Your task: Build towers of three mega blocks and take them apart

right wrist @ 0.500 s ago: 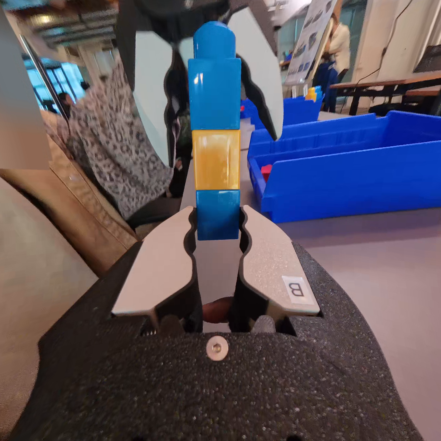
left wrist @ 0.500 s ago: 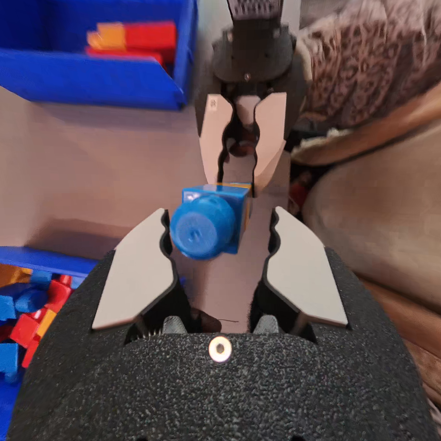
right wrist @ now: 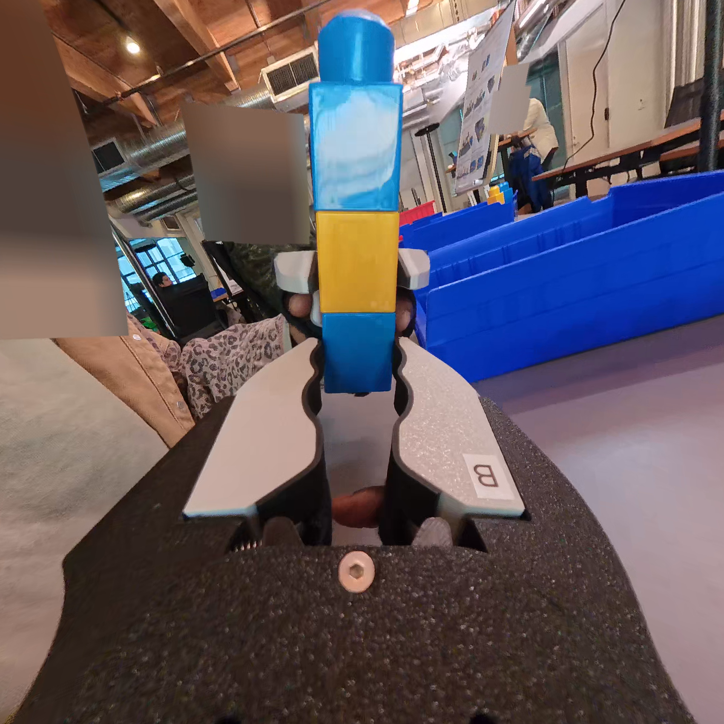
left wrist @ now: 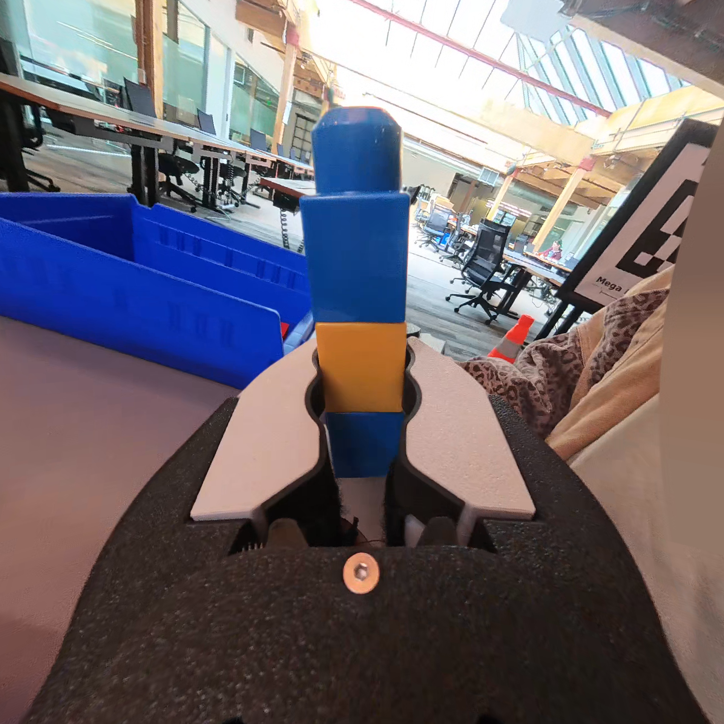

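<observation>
A three-block tower, blue on top (right wrist: 356, 149), yellow in the middle (right wrist: 357, 262) and blue at the bottom (right wrist: 357, 352), stands upright between both grippers. My right gripper (right wrist: 357, 346) is shut on the bottom blue block. My left gripper (left wrist: 360, 348) is shut on the tower from the opposite side, its pads pressed on the yellow block (left wrist: 360, 368). The left gripper also shows in the right wrist view (right wrist: 352, 270), with its fingertips on either side of the yellow block. The top blue block (left wrist: 356, 258) sticks up free above both.
Blue bins stand on the grey table (right wrist: 607, 411), one to the left in the left wrist view (left wrist: 137, 282) and several to the right in the right wrist view (right wrist: 568, 274). A person's leopard-pattern sleeve (left wrist: 548, 364) is close beside the grippers. An orange cone (left wrist: 513, 341) stands on the floor beyond.
My left gripper was open, facing the tower's stud end; it has swung round and shut on the yellow block. The right gripper kept its hold on the bottom blue block.
</observation>
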